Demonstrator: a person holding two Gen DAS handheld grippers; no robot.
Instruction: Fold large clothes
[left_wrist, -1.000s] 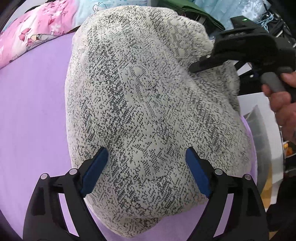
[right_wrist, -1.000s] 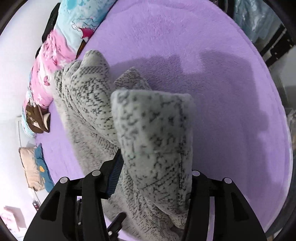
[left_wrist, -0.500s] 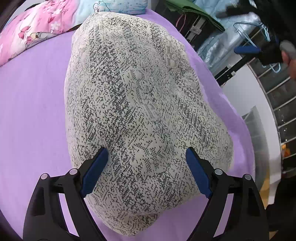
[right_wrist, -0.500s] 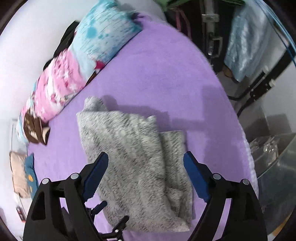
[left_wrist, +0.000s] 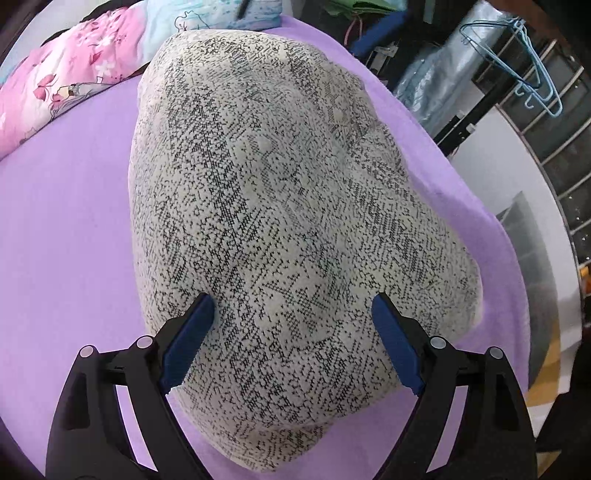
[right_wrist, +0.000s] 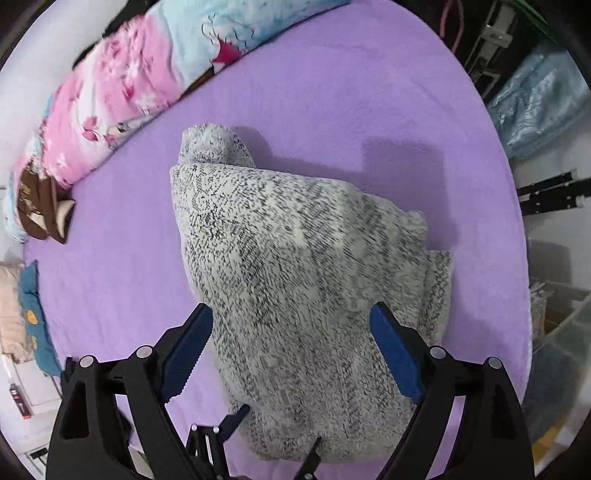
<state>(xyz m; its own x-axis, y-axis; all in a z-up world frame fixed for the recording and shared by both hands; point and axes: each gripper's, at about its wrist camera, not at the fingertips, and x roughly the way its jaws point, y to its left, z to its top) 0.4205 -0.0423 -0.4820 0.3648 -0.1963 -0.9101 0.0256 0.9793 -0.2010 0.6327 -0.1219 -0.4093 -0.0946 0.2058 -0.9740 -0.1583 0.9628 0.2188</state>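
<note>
A speckled grey-and-white knit sweater (left_wrist: 280, 184) lies folded into a thick bundle on the purple bed cover (left_wrist: 66, 221). My left gripper (left_wrist: 291, 299) hangs open just above the bundle's near end, its blue pads apart from the knit. In the right wrist view the same sweater (right_wrist: 295, 240) lies below my right gripper (right_wrist: 291, 308), which is open, higher up, with nothing between its pads. One blue pad (left_wrist: 376, 33) of the right gripper shows at the top of the left wrist view. The dark fingertips (right_wrist: 221, 428) at the bundle's near edge belong to the left gripper.
Pink floral and light blue bedding (right_wrist: 129, 92) runs along the far side of the bed. A brown item (right_wrist: 40, 206) lies at its left end. Past the bed's right edge are blue hangers (left_wrist: 524, 55), a dark rack and plastic-wrapped bundles (right_wrist: 535, 103).
My right gripper opened, let go of the sweater fold it held, and rose away from the bundle. The fold now rests on the bundle. The left gripper stayed put.
</note>
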